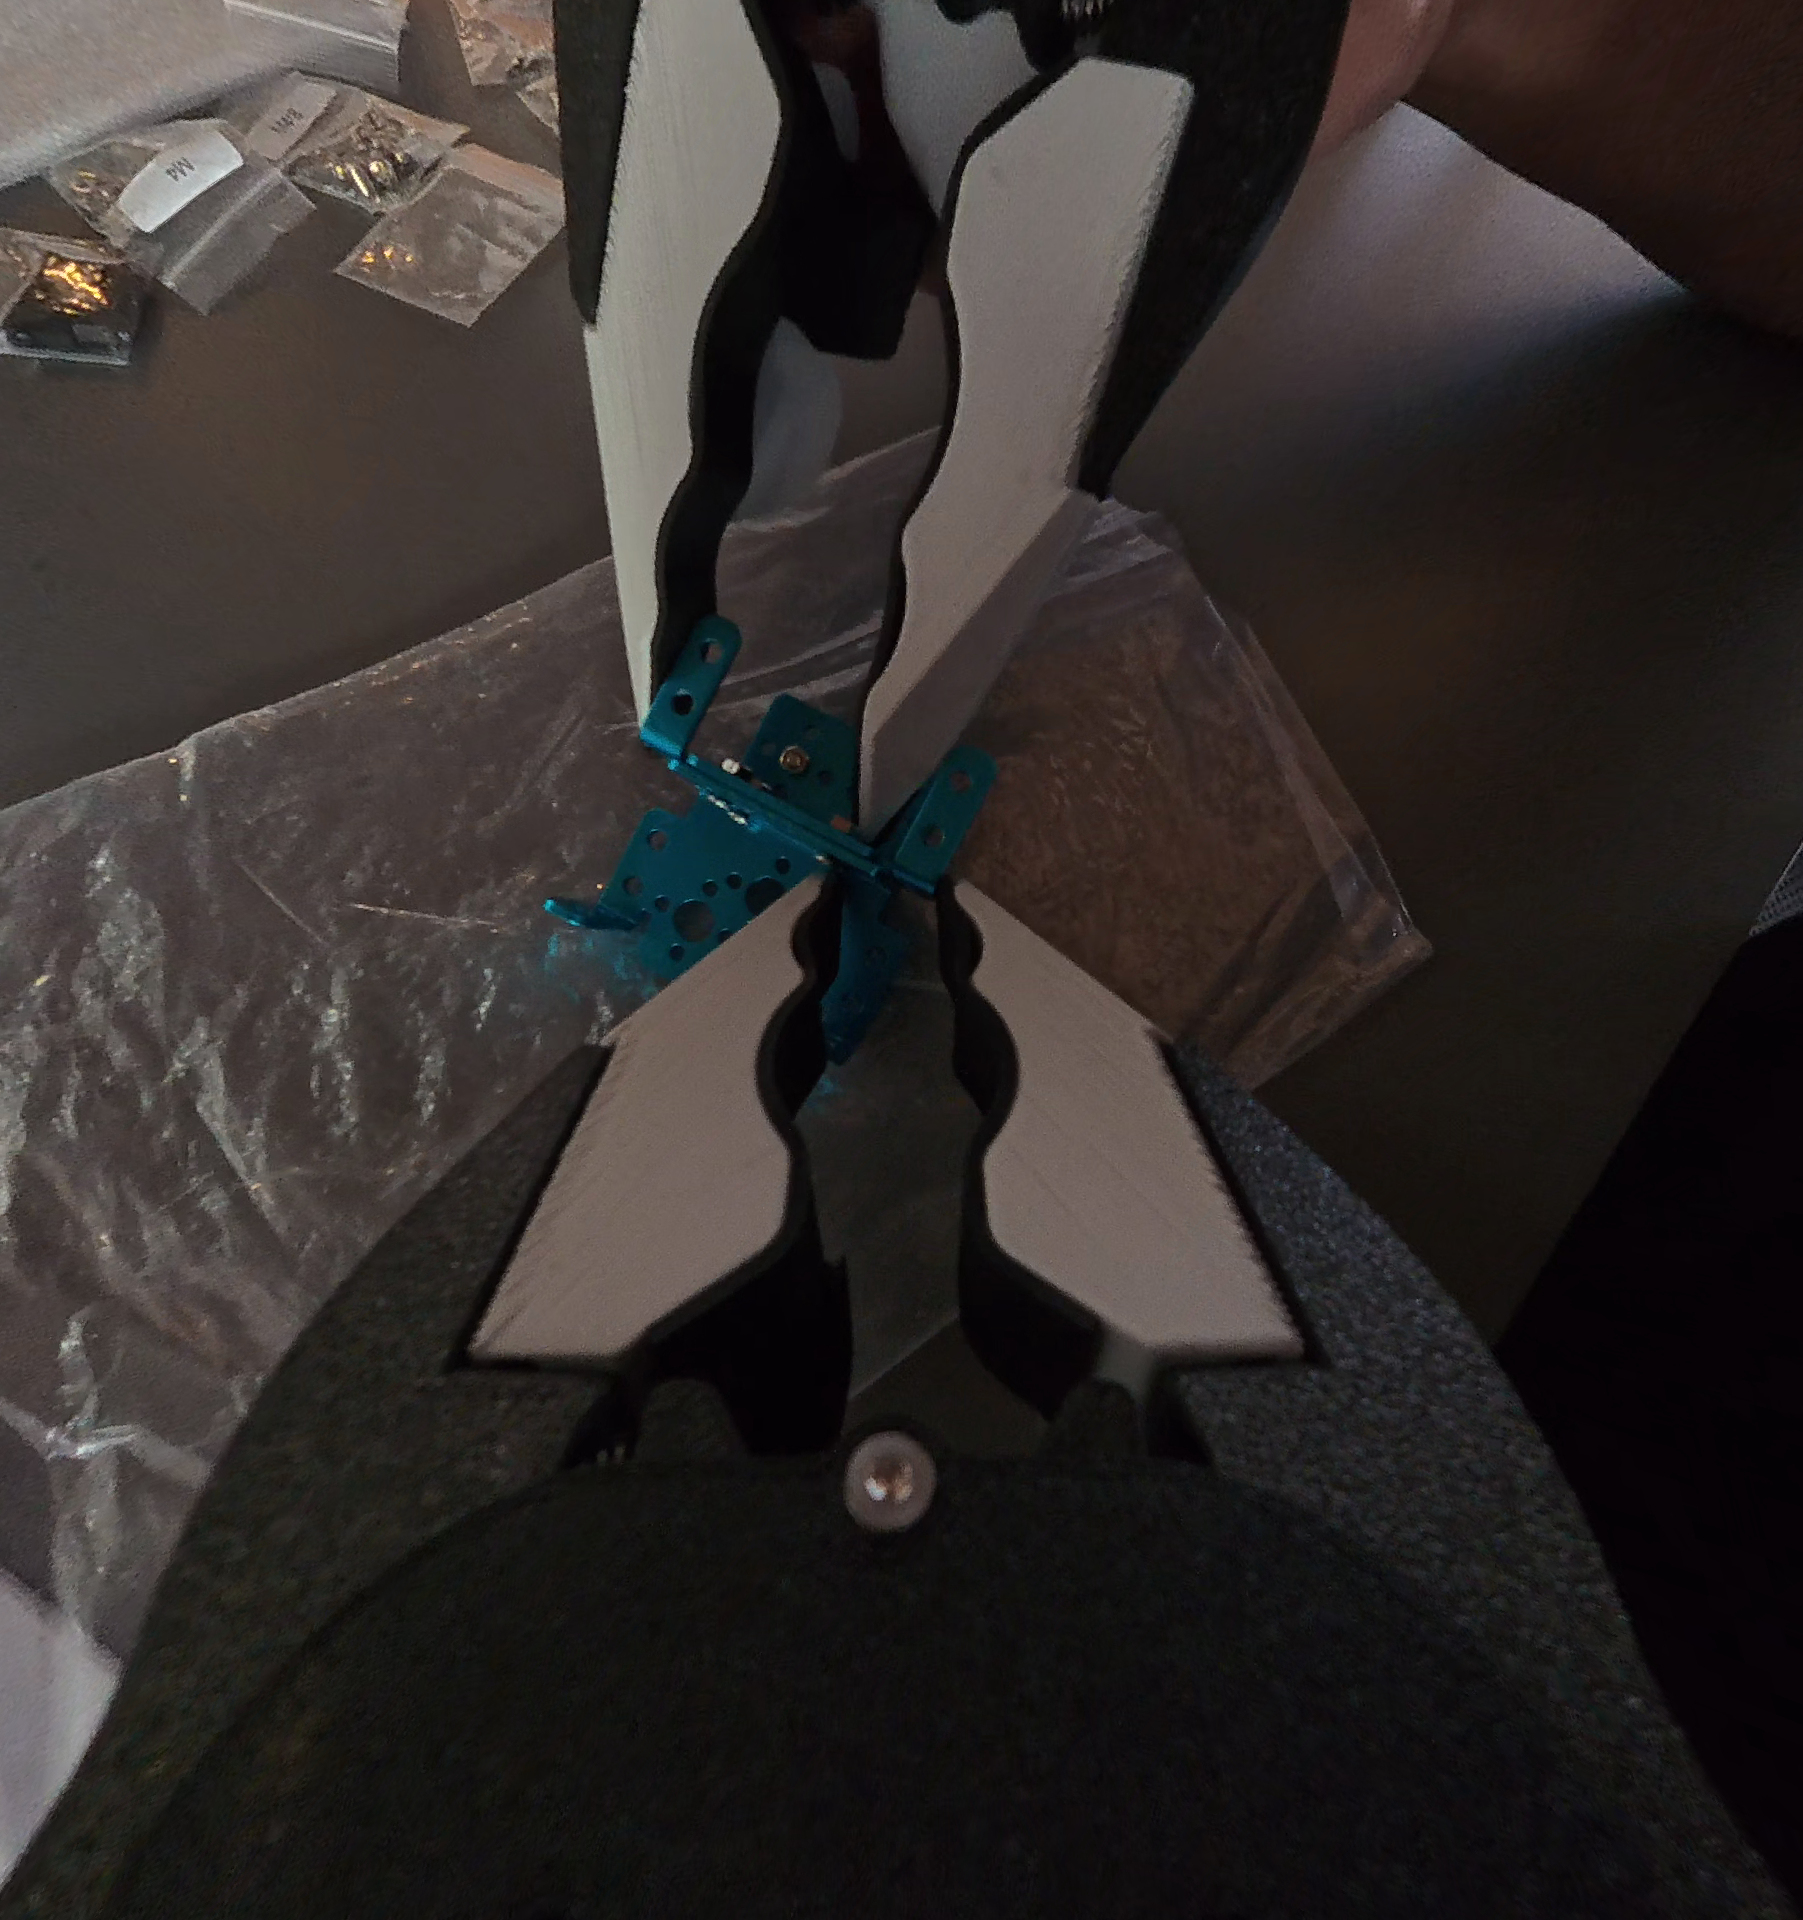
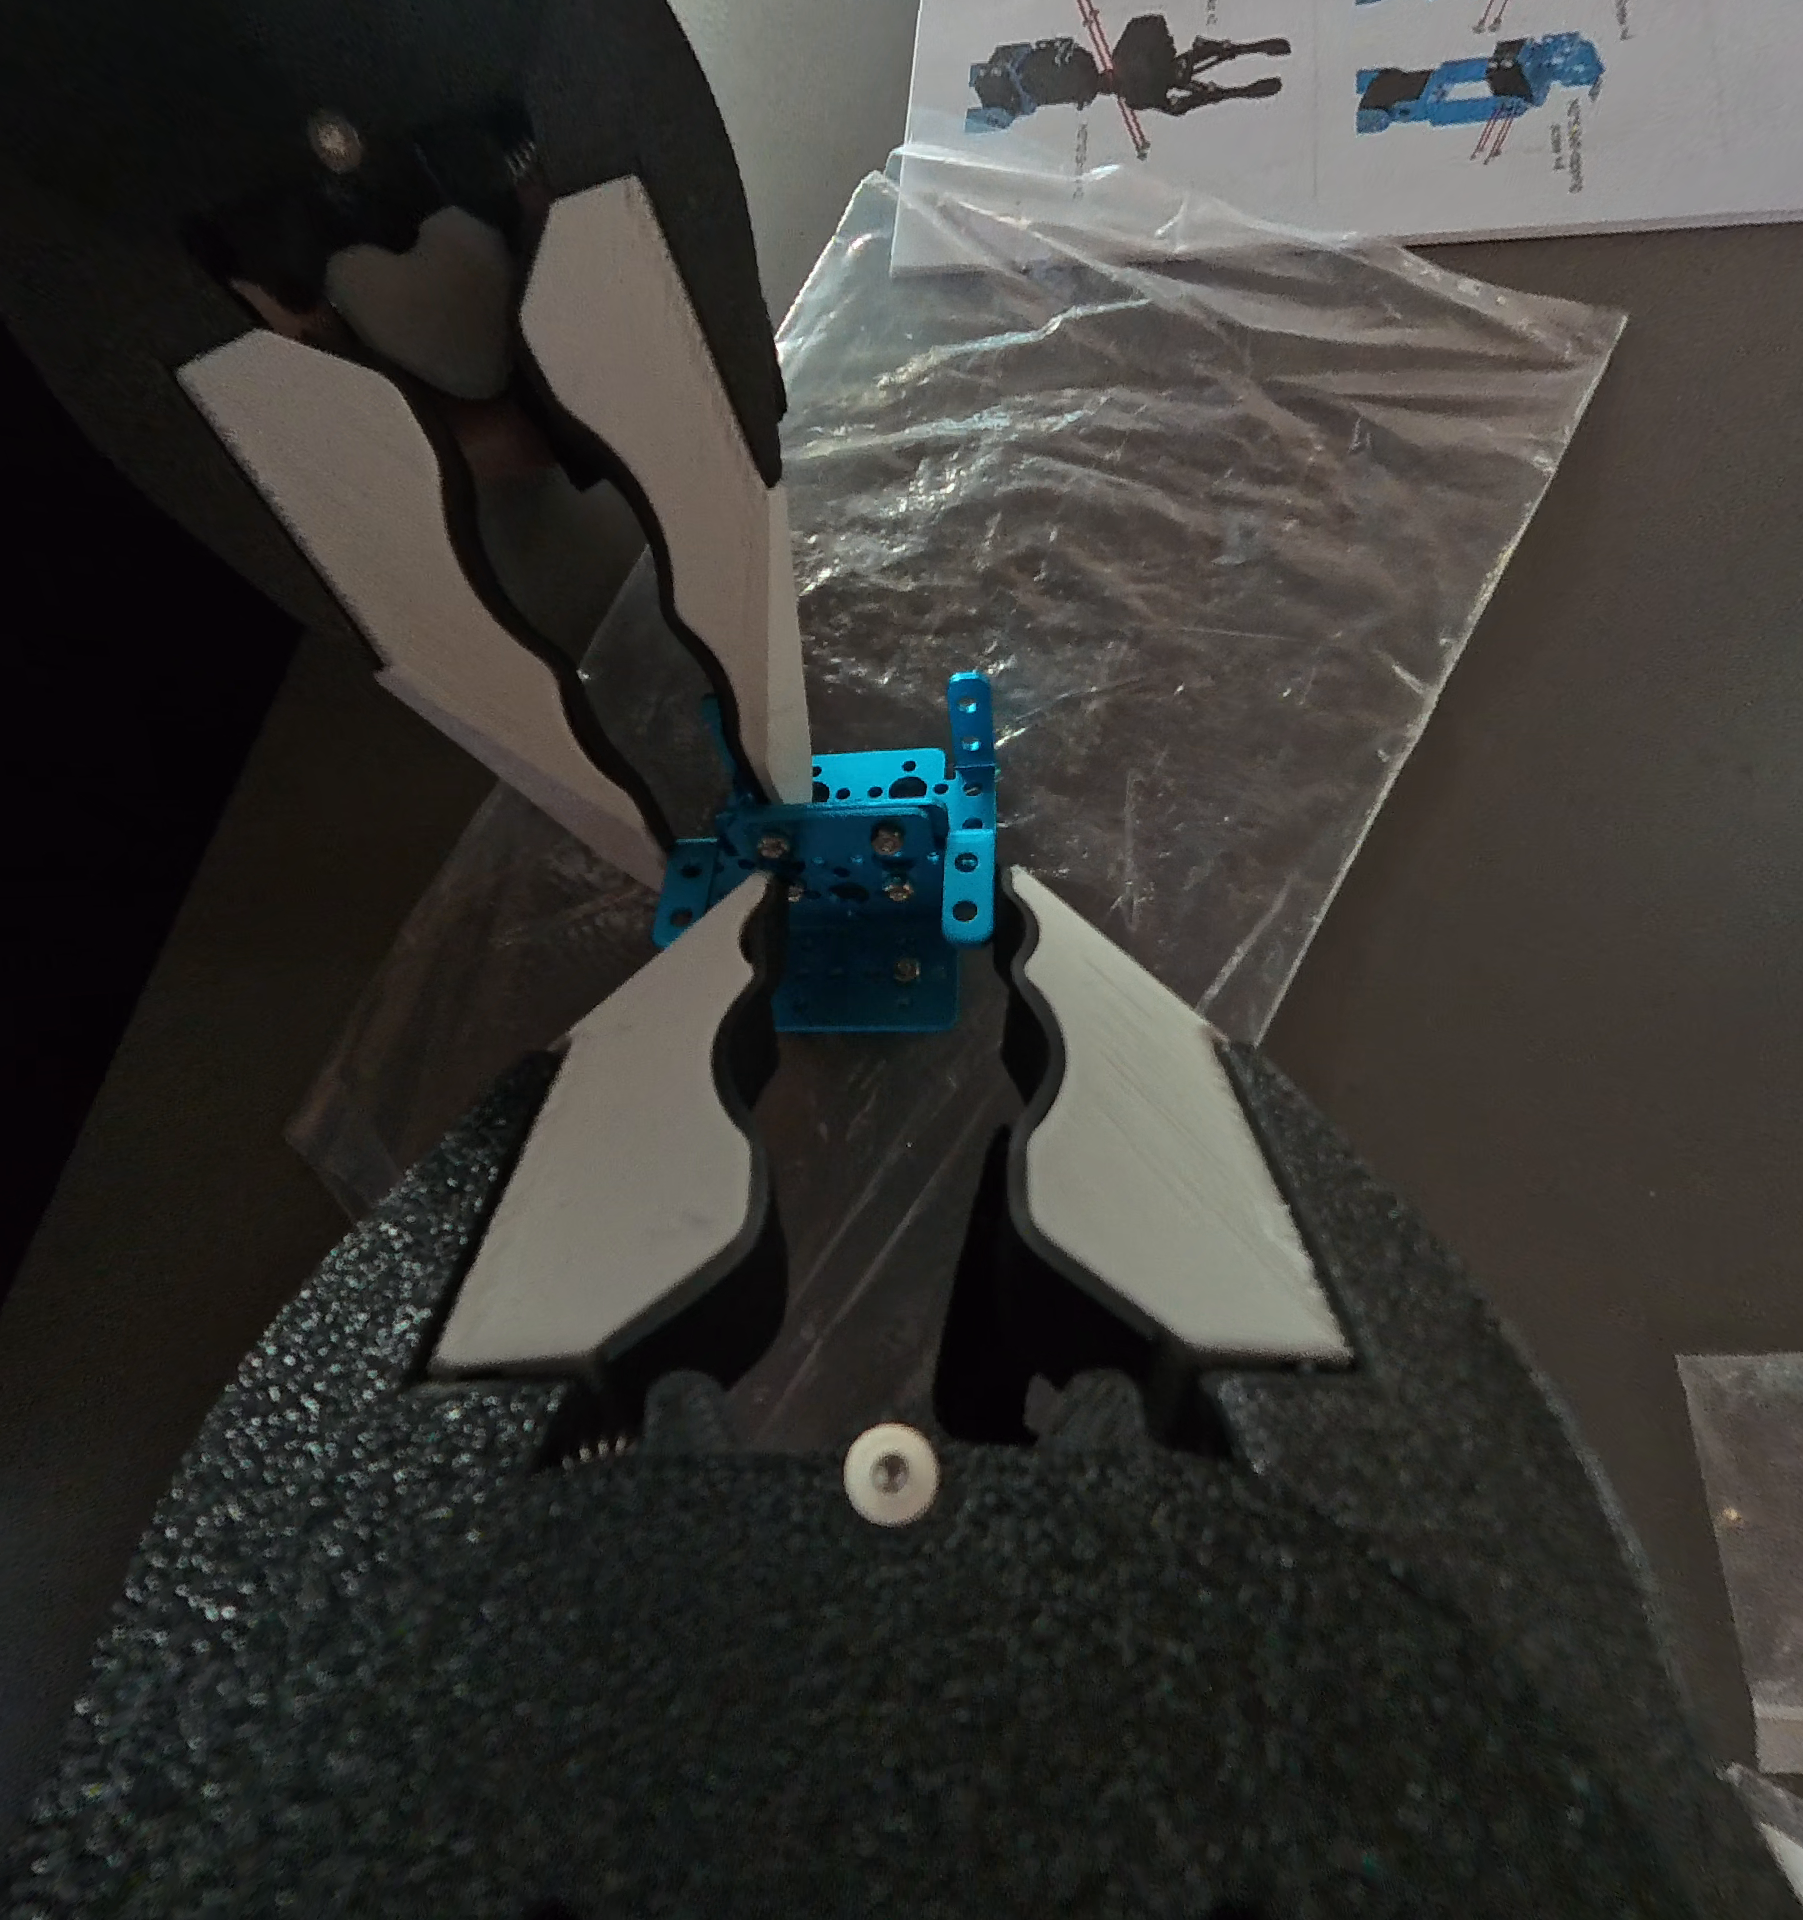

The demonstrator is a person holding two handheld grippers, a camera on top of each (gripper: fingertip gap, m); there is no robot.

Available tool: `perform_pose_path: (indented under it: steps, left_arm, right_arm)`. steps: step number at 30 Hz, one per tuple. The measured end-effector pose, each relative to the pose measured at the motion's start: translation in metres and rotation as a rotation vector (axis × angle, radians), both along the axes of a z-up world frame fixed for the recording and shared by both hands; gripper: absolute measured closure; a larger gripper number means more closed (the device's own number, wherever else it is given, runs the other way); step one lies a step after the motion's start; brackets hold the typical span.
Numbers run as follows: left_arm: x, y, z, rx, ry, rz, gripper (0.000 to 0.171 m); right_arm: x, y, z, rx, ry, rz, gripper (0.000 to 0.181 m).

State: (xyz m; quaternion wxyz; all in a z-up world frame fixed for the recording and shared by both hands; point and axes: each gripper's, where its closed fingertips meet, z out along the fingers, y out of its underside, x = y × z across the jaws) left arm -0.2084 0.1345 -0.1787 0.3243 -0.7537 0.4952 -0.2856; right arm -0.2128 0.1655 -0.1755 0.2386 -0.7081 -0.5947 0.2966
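Note:
A blue metal bracket assembly (image 1: 731,883) with many holes and small screws is held just above a clear plastic slab (image 1: 1188,831). My left gripper (image 1: 884,896) is shut on its lower plate from one side. It enters the right wrist view from the upper left (image 2: 746,821), with its fingers pinched close together. My right gripper (image 2: 889,881) faces it from the other side, partly closed around the assembly (image 2: 855,935). One fingertip is against a side tab and the other against the plate. It hangs down from the top of the left wrist view (image 1: 762,738).
A crinkled clear plastic bag (image 2: 1188,520) lies on the dark table (image 2: 1603,831) under and beyond the slab. A printed instruction sheet (image 2: 1396,125) lies at the far edge. Several small bags of hardware (image 1: 253,187) lie farther off, and others (image 2: 1780,1558) lie nearer.

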Motion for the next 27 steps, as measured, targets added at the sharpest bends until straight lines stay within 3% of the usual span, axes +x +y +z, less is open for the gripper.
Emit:
perform_pose_path:
  steps: [7, 9, 13, 17, 20, 27]
  left_arm:
    - [0.0, 0.001, -0.001, 0.009, 0.008, -0.004, 0.154]
    - [0.0, 0.0, -0.001, 0.014, 0.011, -0.011, 0.153]
    - [0.0, -0.001, -0.001, 0.01, 0.005, -0.011, 0.154]
    - [0.001, -0.002, 0.0, -0.014, -0.008, -0.014, 0.154]
    - [0.001, -0.003, 0.0, -0.011, -0.006, -0.021, 0.153]
    - [0.002, -0.004, 0.0, -0.014, -0.01, -0.019, 0.153]
  right_arm:
    - [0.0, 0.0, 0.001, -0.004, -0.003, -0.004, 0.144]
    - [0.002, 0.004, 0.0, 0.037, -0.013, -0.012, 0.156]
    - [0.002, 0.003, 0.0, 0.064, -0.007, 0.001, 0.155]
    - [0.003, 0.003, 0.0, -0.022, 0.017, -0.028, 0.154]
    - [0.003, -0.006, 0.003, -0.117, 0.007, -0.001, 0.136]
    - [0.002, -0.007, 0.005, -0.226, 0.044, -0.019, 0.135]
